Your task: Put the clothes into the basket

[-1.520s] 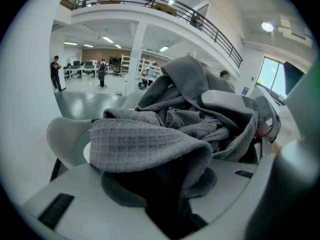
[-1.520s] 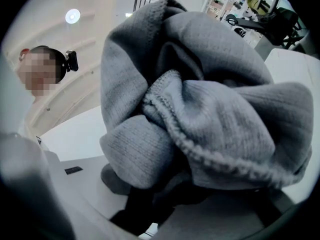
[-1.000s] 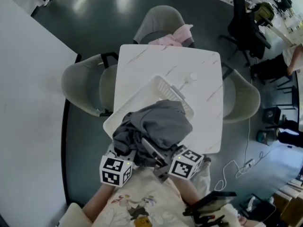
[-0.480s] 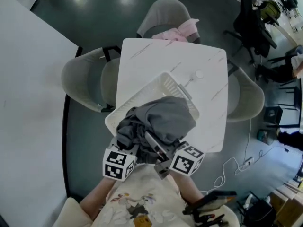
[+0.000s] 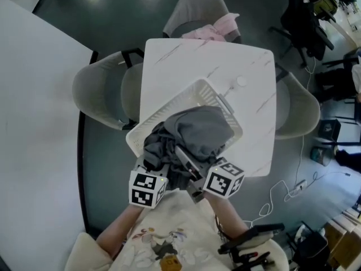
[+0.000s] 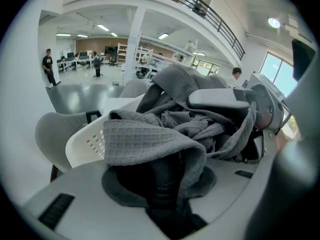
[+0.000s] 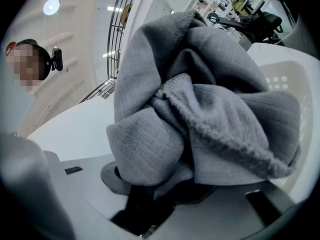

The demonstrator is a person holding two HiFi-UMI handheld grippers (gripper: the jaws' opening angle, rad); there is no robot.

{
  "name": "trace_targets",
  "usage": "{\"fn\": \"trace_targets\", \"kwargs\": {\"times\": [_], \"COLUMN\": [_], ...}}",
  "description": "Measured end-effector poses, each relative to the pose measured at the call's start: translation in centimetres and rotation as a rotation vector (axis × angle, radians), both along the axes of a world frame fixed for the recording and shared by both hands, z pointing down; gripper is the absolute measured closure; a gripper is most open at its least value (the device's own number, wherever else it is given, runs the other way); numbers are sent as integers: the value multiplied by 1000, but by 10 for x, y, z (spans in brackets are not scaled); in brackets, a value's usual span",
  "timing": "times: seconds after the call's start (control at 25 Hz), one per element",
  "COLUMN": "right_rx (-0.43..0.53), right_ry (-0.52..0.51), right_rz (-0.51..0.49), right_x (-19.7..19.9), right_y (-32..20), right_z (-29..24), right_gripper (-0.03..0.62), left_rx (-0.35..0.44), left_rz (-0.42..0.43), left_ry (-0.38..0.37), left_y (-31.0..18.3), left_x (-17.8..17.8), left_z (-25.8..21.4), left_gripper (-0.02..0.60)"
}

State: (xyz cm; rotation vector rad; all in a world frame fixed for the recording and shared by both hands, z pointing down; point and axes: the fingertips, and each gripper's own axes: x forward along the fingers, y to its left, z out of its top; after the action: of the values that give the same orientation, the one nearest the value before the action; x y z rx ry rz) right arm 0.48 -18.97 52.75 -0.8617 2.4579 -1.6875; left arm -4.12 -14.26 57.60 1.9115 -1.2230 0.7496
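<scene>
A bundle of grey clothes [image 5: 194, 140] lies heaped over the near half of the white perforated basket [image 5: 186, 97] on the white table [image 5: 169, 61]. My left gripper [image 5: 155, 173] is shut on the bundle's near left part. In the left gripper view, waffle-knit grey cloth [image 6: 150, 144] drapes over the left gripper [image 6: 165, 184] and hides the jaws. My right gripper [image 5: 193, 168] is shut on the near right part. In the right gripper view, ribbed grey fabric [image 7: 200, 119] bunches in the right gripper [image 7: 150, 194], with the basket's wall [image 7: 285, 84] behind.
A pink garment [image 5: 214, 30] lies on the grey chair [image 5: 194, 7] at the table's far side. More grey chairs stand at the left [image 5: 104, 97] and the right [image 5: 299, 109]. A small white round thing [image 5: 241, 82] sits on the table beyond the basket.
The view has shifted a little. Both grippers and the grey bundle keep their place over the basket's near side, with the same hold.
</scene>
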Motion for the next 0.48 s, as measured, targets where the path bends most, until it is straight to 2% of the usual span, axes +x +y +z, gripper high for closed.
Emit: {"fn": "trace_targets", "kwargs": {"times": [0.48], "right_rx": [25], "right_ry": [24], "right_rz": [42], "right_x": [8], "right_y": [-21], "right_z": [21], "right_gripper": [433], "left_rx": [35], "left_rz": [62], "left_ry": [-109], "left_y": [-23], "left_x": [6], "left_z": [6], "left_gripper": [433]}}
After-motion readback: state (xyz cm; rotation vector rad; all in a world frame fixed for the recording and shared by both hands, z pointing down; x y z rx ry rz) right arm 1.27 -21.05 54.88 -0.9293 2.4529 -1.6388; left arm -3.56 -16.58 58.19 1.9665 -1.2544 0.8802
